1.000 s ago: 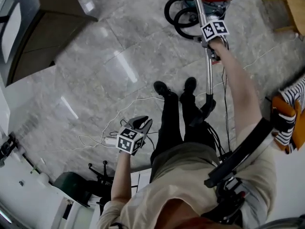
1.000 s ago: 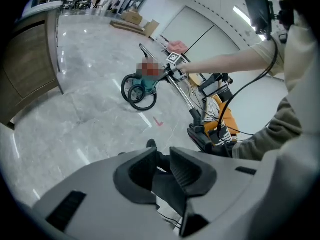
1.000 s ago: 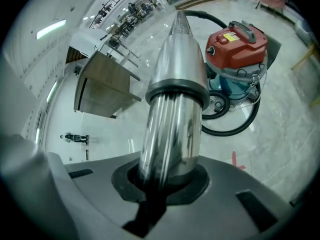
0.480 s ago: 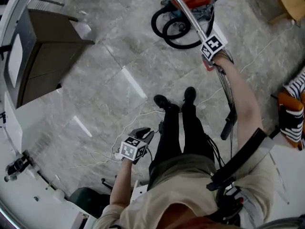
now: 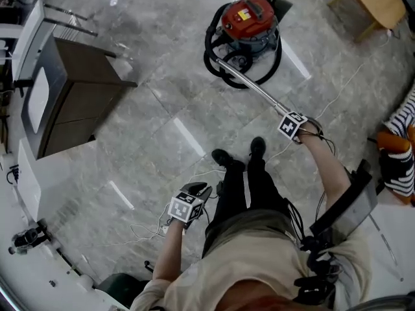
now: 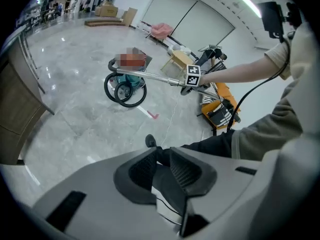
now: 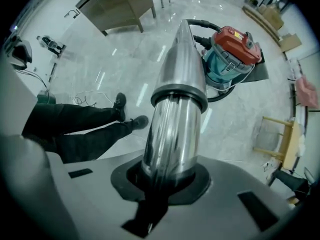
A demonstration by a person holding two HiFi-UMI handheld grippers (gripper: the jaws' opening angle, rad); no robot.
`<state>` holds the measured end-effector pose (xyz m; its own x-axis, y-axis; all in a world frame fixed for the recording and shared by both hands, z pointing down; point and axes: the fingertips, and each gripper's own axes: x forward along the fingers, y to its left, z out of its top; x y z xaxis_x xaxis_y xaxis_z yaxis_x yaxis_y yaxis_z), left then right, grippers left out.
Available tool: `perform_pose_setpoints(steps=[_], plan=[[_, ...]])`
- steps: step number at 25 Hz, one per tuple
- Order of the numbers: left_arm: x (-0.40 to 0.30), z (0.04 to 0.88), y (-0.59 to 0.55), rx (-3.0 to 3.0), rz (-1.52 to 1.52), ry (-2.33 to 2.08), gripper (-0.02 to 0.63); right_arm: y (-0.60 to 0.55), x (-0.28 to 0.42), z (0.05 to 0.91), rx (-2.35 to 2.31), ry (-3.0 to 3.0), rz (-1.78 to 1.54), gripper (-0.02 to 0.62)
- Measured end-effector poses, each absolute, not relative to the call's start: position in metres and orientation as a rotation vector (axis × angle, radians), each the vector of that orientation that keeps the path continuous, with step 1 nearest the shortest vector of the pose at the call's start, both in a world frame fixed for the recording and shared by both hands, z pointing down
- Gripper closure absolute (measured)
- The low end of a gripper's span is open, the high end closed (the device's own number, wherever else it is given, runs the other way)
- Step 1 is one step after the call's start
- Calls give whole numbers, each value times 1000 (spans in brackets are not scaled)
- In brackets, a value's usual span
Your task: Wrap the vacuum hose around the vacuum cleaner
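1. since the right gripper, clamped on the wand, has swung sideways, the wand now slants toward the vacuum.
2. hose loops at its base; wrapping likely continues.
3. left gripper: jaws apart, empty.

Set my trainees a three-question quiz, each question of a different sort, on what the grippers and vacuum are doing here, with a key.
1. True or false: the left gripper is clamped on something.
2. What is the right gripper shut on? A. wooden chair B. metal wand C. white cable
3. Fill in: the vacuum cleaner has a ___ lid.

Key: 1 false, its jaws are apart and empty; 2 B; 3 red.
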<state>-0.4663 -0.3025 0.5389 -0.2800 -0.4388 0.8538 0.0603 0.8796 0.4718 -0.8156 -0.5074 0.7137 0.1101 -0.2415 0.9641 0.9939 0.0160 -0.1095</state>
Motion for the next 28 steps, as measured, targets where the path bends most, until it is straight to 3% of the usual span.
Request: perform_pose_setpoints(steps=[10,15,28], plan=[[-494,467,-293,168,-310,-1895,518,-520,-781,671,-1106,-946,-1136,566],[-525,461,-279,23,-334,-1956,518,-540,-815,664,-1099,-919,-1216,566],[-698,497,-274,330,-255,-2007,517,-579,-922,625,-1033,-880,-1366,567]])
